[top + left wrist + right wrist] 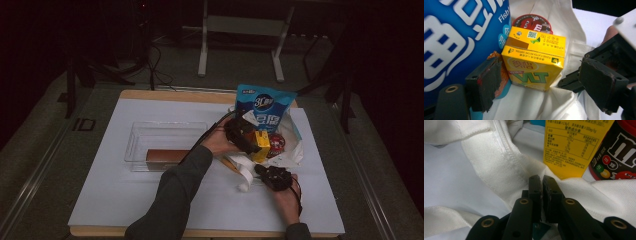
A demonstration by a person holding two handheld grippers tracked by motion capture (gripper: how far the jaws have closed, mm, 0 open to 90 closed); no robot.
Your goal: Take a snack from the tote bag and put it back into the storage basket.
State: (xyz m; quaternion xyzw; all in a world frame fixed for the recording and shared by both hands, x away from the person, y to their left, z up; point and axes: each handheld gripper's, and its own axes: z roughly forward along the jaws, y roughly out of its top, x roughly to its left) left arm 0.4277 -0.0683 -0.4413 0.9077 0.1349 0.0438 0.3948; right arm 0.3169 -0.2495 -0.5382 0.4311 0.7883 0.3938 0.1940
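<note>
The left hand-held gripper [539, 82] has its jaws spread wide, while the right hand-held gripper [541, 185] is closed tight

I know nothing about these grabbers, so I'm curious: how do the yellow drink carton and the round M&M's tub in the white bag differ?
The yellow drink carton is a box with flat sides and sharp corners; the M&M's tub is round. The carton is yellow with green lettering, while the tub is dark brown with a red top. The carton stands between the left gripper's open jaws; the tub stands behind it. Both stand upright on the white bag.
</note>
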